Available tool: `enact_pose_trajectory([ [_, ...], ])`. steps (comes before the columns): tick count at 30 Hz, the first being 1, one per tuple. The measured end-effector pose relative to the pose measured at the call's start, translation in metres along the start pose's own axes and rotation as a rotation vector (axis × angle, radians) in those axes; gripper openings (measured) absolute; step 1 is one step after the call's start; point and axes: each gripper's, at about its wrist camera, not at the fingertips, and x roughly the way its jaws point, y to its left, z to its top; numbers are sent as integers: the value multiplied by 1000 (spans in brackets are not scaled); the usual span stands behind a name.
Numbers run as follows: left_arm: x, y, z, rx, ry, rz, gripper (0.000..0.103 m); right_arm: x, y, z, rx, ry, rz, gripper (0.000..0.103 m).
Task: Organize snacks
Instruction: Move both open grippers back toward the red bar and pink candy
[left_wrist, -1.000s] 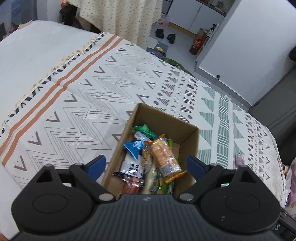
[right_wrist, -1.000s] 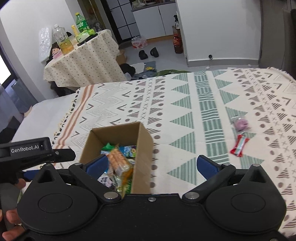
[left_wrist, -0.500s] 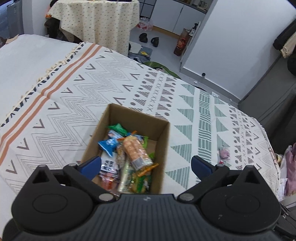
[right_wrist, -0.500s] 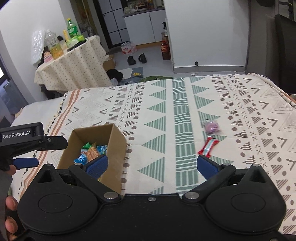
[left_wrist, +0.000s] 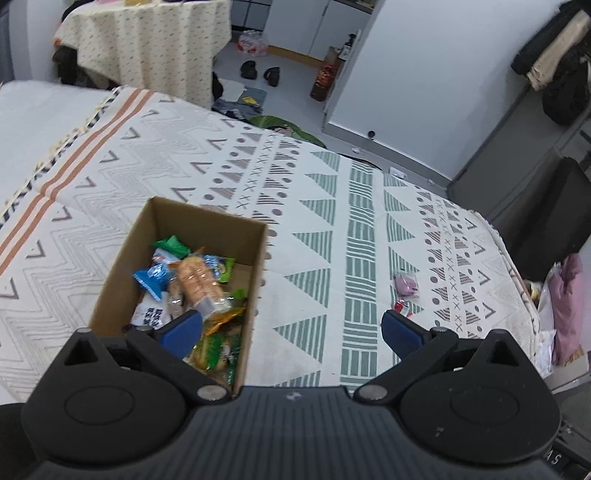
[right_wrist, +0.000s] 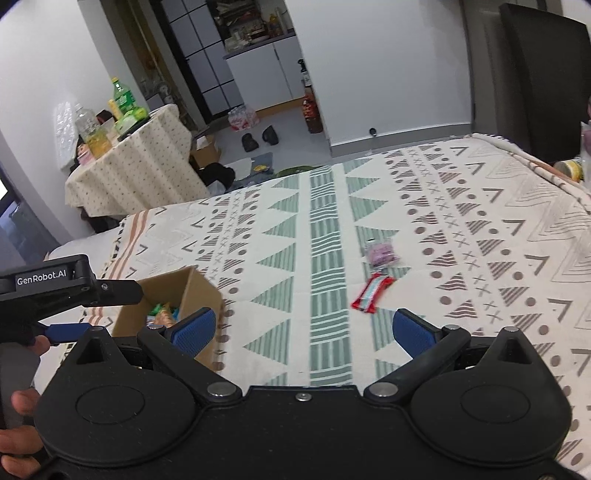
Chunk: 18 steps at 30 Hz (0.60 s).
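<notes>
An open cardboard box (left_wrist: 122, 273) (right_wrist: 199, 291) sits on the patterned bedspread, holding several wrapped snacks, with a clear pack of orange biscuits (left_wrist: 197, 282) on top. Two snacks lie loose on the blanket to its right: a pink packet (right_wrist: 380, 254) (left_wrist: 406, 285) and a red striped bar (right_wrist: 370, 297), whose tip (left_wrist: 402, 307) peeks past my left finger. My left gripper (left_wrist: 291, 334) hovers open over the box's right edge. My right gripper (right_wrist: 303, 332) is open above the blanket, short of the red bar. Neither gripper holds anything.
The bedspread (right_wrist: 480, 229) ends at the far edge, with floor, shoes (right_wrist: 258, 138) and a cloth-covered table with bottles (right_wrist: 136, 158) beyond. A dark chair (right_wrist: 543, 81) stands at the bed's right. The left hand-held unit (right_wrist: 44, 286) and a hand's fingers (right_wrist: 22, 402) show at the left.
Both grippers have swung to the right: the box has slid leftward in both views, and the pink packet and red bar now sit nearer the centre of the right wrist view.
</notes>
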Motion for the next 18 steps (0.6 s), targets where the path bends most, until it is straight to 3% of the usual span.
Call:
enact_pose_trajectory([
  [9,16,-39,-4,68,26,-28,103,-4,-38,3,48,-21,0,102],
  [18,45,-67,-8,90,49,-85,101,8,-76,8,117,-13,3,94],
])
